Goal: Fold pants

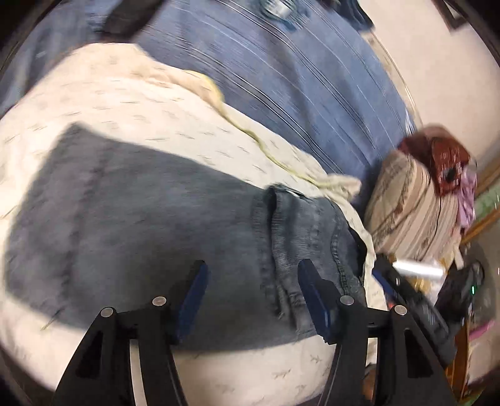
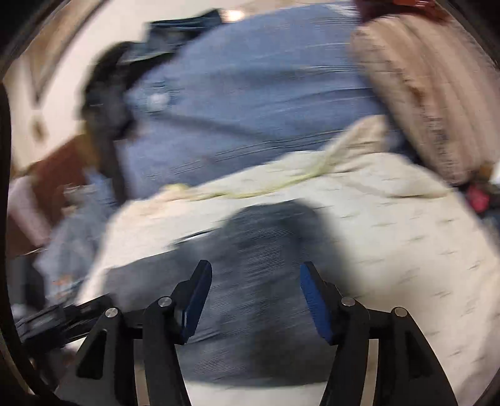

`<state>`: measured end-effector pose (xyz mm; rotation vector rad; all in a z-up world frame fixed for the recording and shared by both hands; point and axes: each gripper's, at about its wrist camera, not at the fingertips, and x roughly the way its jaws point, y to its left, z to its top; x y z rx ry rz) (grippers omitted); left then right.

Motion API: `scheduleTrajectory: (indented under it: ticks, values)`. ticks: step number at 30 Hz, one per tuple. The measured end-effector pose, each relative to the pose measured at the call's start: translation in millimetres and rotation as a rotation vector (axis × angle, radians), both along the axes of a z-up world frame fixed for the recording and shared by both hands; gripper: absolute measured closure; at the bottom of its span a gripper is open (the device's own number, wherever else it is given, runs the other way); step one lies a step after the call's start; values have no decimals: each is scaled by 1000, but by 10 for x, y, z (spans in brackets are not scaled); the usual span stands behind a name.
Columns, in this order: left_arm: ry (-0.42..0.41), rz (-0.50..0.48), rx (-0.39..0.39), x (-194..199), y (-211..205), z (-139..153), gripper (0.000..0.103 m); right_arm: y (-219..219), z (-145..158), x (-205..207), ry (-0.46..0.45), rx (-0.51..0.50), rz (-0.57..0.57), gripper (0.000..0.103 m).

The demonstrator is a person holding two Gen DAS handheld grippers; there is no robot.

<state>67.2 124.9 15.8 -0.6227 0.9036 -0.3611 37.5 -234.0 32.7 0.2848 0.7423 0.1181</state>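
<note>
Hand-held gripper (image 1: 251, 274) open just above pants (image 1: 131, 225).

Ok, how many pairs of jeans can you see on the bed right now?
1 clearly: the grey-blue jeans lying folded on the cream blanket, under both open grippers. A dark denim-like heap at the bed's far edge may be more, too blurred to tell.

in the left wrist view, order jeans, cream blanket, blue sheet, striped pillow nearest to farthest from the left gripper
1. jeans: right under the open left gripper.
2. cream blanket: beneath and around the jeans.
3. blue sheet: beyond the blanket.
Striped pillow: far right; too close to call against the sheet.
</note>
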Motion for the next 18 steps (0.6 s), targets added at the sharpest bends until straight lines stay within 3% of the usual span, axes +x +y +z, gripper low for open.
scheduleTrajectory:
  ticks: [1,4,5,10,13,15,18]
  values:
    - [7,34,4,-78,93,-18,43,120,-21,-24,3,1,43,46]
    - [12,99,30,-299,324,-68,45,533,-181,-23,59,-23,171,75]
    - [15,114,39,-314,288,-69,45,603,-243,-8,83,-5,199,78]
    - [44,220,48,-514,407,-59,46,849,-458,6,134,41,265,75]
    - [103,304,69,-614,520,-94,54,996,-524,-44,146,9,297,74]
    - [144,340,78,-646,608,-89,57,1085,-544,-102,144,-7,316,71]
    - [233,402,80,-654,698,-156,57,1219,-555,-131,134,-12,335,55]
